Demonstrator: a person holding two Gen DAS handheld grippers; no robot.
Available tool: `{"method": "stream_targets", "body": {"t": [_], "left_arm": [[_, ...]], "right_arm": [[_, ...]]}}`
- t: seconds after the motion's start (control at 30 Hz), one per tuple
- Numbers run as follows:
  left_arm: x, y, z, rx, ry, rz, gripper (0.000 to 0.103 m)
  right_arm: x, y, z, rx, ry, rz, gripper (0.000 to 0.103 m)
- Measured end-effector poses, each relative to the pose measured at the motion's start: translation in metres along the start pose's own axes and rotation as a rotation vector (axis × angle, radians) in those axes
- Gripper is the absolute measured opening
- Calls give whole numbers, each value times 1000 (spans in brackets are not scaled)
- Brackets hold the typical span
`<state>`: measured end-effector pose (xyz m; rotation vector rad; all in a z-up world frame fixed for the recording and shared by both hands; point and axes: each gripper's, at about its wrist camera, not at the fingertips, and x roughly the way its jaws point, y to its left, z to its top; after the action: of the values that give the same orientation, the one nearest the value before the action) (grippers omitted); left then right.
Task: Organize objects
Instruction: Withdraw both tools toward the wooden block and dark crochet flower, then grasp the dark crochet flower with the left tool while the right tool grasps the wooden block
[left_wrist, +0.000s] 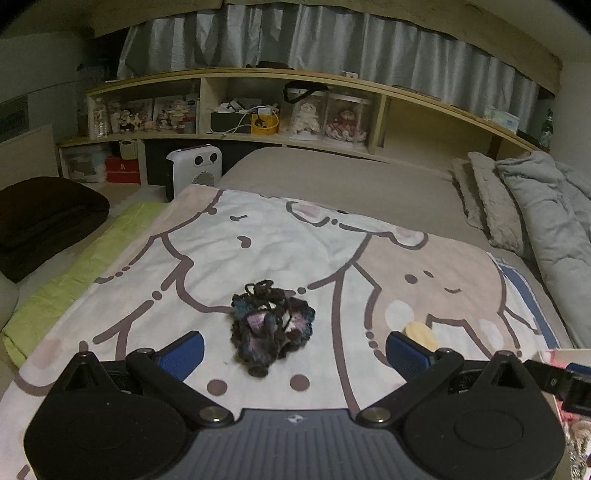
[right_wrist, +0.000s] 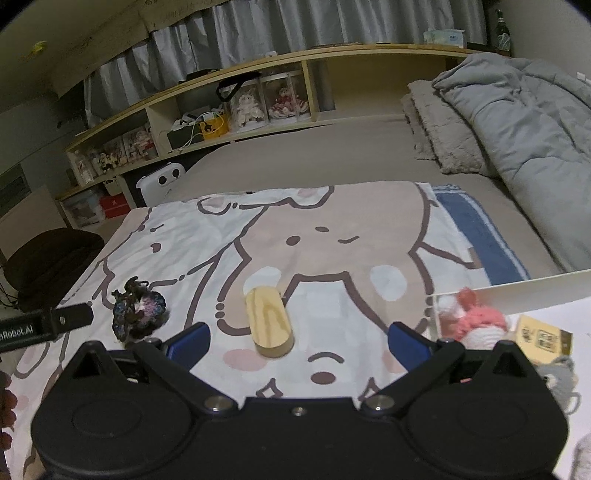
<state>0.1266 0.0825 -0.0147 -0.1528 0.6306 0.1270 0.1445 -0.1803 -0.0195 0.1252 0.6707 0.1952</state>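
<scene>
A dark crocheted yarn piece (left_wrist: 271, 325) with purple and blue patches lies on the cartoon blanket (left_wrist: 258, 243). My left gripper (left_wrist: 293, 350) is open, its jaws either side of it and just short of it. It also shows in the right wrist view (right_wrist: 138, 314) at the left. A rounded wooden block (right_wrist: 269, 325) lies on the blanket between the jaws of my open right gripper (right_wrist: 299, 343), a little ahead of them. In the left wrist view the wooden block (left_wrist: 421, 332) peeks past the right finger (left_wrist: 406, 354).
A white box (right_wrist: 517, 291) at the right holds a pink and white knitted toy (right_wrist: 472, 325), a small yellow packet (right_wrist: 543, 339) and a grey knitted item (right_wrist: 561, 380). Grey bedding (right_wrist: 517, 122) lies at the far right. A shelf (left_wrist: 258, 110) with dolls runs along the back.
</scene>
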Motion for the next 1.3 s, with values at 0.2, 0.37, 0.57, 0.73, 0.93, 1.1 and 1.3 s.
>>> {"method": "stream_targets", "body": {"t": [0.2, 0.37, 0.57, 0.73, 0.93, 1.1, 1.3], "left_arm": [[27, 7, -2, 16, -5, 23, 102], [48, 13, -2, 2, -9, 24, 101], [83, 11, -6, 27, 10, 16, 97], [110, 12, -10, 16, 40, 23, 96], [127, 16, -14, -29, 64, 11, 86], [134, 25, -16, -92, 74, 17, 68], [131, 26, -17, -105, 76, 17, 53]], "right_arm": [[28, 3, -9, 5, -36, 0, 103], [52, 6, -13, 1, -50, -7, 103], [84, 8, -18, -23, -26, -9, 103], [106, 6, -24, -44, -18, 10, 94], [128, 14, -29, -95, -25, 61, 84], [138, 24, -36, -153, -22, 84, 69], [134, 25, -36, -165, -18, 93, 46]]}}
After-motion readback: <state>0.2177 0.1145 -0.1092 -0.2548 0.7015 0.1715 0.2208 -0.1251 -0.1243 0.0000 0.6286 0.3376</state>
